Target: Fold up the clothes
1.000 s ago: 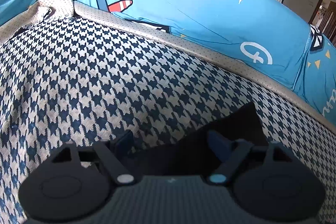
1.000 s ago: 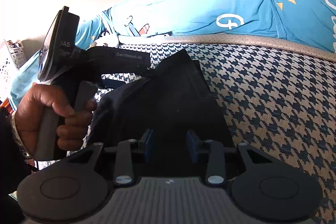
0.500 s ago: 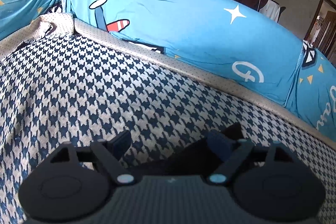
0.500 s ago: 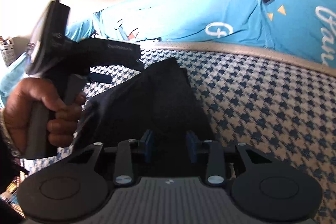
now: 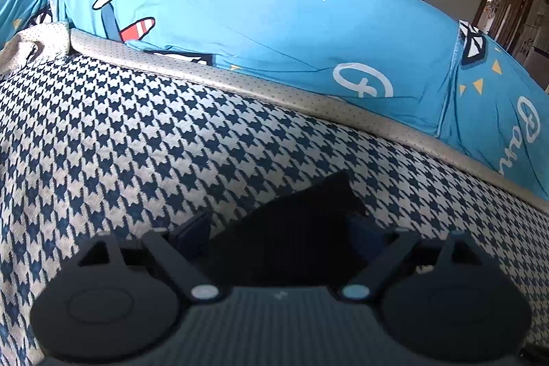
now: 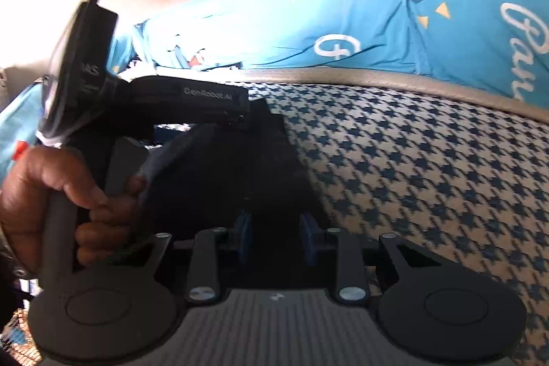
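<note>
Both tongs gape around a dark garment [image 6: 247, 167] on the houndstooth cushion [image 6: 429, 167]: left gripper [image 5: 281, 234] wide, right gripper [image 6: 276, 237] narrower, neither visibly pinching cloth; matched corners would keep the fold square.

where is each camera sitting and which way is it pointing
Left wrist: on the left claw, looking forward and low over the houndstooth cover toward the blue cushion; only its own fingers show, with dark garment between them.
Right wrist: on the right claw, looking forward and leftward; the person's left hand gripping the other claw's handle shows.
Shared: garment, cover, cushion.
</note>
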Available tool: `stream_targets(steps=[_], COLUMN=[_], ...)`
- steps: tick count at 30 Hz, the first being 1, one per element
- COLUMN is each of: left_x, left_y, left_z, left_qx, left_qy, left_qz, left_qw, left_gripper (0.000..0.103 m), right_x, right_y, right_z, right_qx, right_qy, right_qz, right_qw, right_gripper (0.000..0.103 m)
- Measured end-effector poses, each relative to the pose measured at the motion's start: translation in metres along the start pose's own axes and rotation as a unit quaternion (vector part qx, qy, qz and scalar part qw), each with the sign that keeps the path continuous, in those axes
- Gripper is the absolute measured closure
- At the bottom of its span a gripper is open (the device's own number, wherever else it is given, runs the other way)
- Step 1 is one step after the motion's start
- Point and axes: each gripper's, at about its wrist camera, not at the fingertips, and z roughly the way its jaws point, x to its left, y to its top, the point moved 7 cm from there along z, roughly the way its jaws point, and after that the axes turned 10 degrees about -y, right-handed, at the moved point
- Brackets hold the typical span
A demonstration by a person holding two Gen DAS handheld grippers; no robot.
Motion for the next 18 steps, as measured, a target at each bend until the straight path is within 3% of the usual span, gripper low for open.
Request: stream_targets(steps=[2, 3, 6, 12, 18], left_x=[-0.004, -0.004, 0.002, 0.025, 0.042], left_y=[0.004, 0.007, 0.014, 0.01, -0.009], left_z=[-0.007, -0.013, -0.032, -0.063, -0.069], left_qx=[-0.006, -0.011, -0.023, -0.023, 0.004], left_qy=[-0.005, -0.005, -0.008, 0.024, 0.054], left_qz=[0.006, 0.007, 0.002, 0.004, 0.006], left_qw=[1.0, 0.9999, 0.9997, 0.9994, 0.9985], left_gripper=[0.013, 0.012, 0.011, 0.008, 0.007], right_x=[-0.007, -0.011, -0.021, -0.02, -0.002], right_y=[-0.002, -0.003, -0.004, 0.007, 0.014], right_z=[0.003, 0.004, 0.005, -0.012, -0.022], right_qx=[0.012, 0.019, 0.03, -0.015, -0.035], right_qy=[-0.014, -0.021, -0.015, -0.028, 0.02], right_qz=[0.011, 0.017, 0.056, 0.039, 0.018], right_qw=[1.0, 0.999, 0.998, 0.999, 0.999], right_gripper=[0.072, 0.065, 0.064, 0.064, 0.064])
